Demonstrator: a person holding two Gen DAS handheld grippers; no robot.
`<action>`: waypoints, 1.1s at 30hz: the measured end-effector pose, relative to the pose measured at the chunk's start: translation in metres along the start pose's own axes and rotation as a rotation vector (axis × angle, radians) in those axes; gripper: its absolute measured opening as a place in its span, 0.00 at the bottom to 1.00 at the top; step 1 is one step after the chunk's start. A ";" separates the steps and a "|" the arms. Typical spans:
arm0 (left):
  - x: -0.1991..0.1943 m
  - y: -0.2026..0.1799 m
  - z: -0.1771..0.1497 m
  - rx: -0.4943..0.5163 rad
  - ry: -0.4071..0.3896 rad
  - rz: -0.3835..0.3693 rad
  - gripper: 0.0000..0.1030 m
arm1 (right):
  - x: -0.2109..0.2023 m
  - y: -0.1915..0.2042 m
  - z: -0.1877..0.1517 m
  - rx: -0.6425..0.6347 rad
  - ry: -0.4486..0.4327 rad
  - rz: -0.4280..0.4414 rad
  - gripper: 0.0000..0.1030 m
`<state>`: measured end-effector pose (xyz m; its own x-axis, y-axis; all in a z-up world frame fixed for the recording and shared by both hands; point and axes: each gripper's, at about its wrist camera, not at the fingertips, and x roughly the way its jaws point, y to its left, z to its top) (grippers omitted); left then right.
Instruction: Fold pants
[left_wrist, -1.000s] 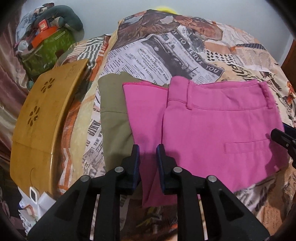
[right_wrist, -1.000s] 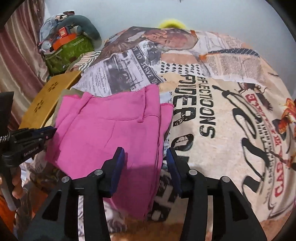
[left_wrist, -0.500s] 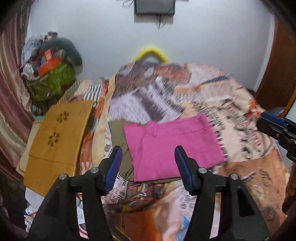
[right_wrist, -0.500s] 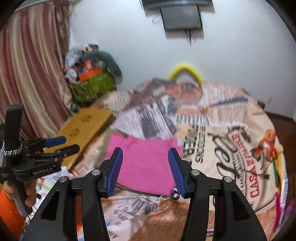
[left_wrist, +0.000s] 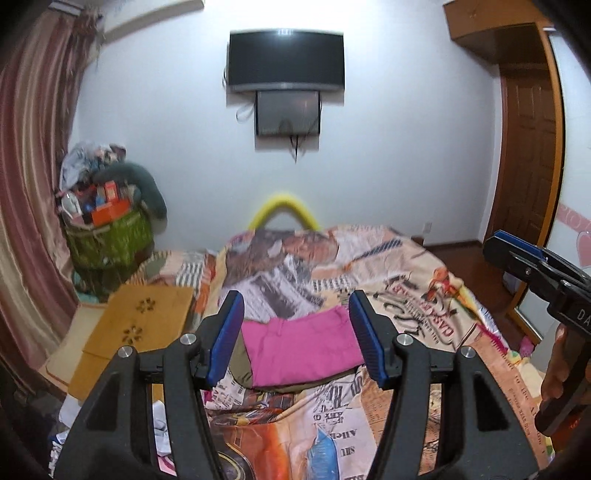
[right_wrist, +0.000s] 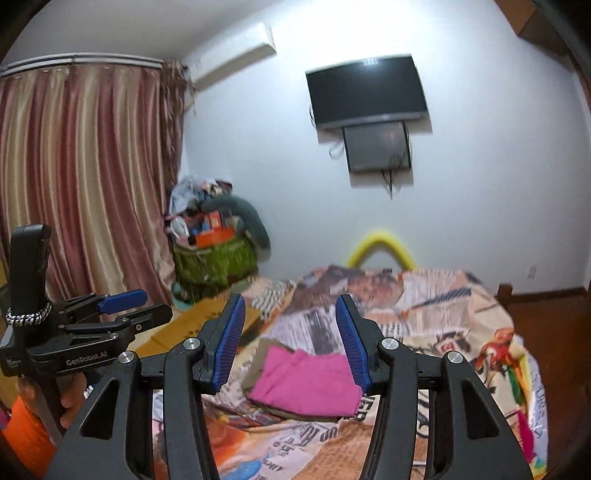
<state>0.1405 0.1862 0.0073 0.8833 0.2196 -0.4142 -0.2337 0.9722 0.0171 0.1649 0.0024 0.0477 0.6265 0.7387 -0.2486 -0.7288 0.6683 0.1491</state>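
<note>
Nearest to us, our left gripper (left_wrist: 295, 336) stood with its blue-padded jaws spread wide and nothing between them, held well above and short of the bed (left_wrist: 424, 295). Our right gripper (right_wrist: 290, 341) was likewise wide apart and empty, raised clear of the bedding. Each tool showed in the other's camera (the left one at the left edge of the right wrist view, the right one at the right edge of the left wrist view), with a hand wrapped round each handle.

Beyond the pads lay the pink pants (left_wrist: 303, 347), folded into a compact rectangle on the newspaper-print bedspread, near its front left part. They rested on top of an olive-green garment (left_wrist: 243, 363), whose edge stuck out along the left and front sides. From the right wrist view the pink pants (right_wrist: 304, 382) showed the same stacking.

To the left of the bed sat a wooden board (left_wrist: 136, 325) with flower cutouts. Farther back, a green basket (left_wrist: 110, 236) heaped with items stood by the striped curtain (right_wrist: 85, 177). On the far wall hung a dark television (left_wrist: 286, 61).
</note>
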 end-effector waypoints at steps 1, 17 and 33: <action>-0.010 -0.002 0.000 0.001 -0.019 0.000 0.57 | -0.008 0.003 0.001 -0.008 -0.015 0.000 0.46; -0.113 -0.026 -0.024 -0.002 -0.208 0.008 0.77 | -0.064 0.037 -0.017 -0.046 -0.072 -0.027 0.56; -0.130 -0.021 -0.040 -0.045 -0.223 0.034 1.00 | -0.086 0.050 -0.023 -0.082 -0.111 -0.075 0.99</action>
<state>0.0141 0.1335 0.0247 0.9415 0.2692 -0.2027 -0.2779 0.9605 -0.0149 0.0684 -0.0293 0.0542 0.7037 0.6948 -0.1483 -0.6958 0.7162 0.0542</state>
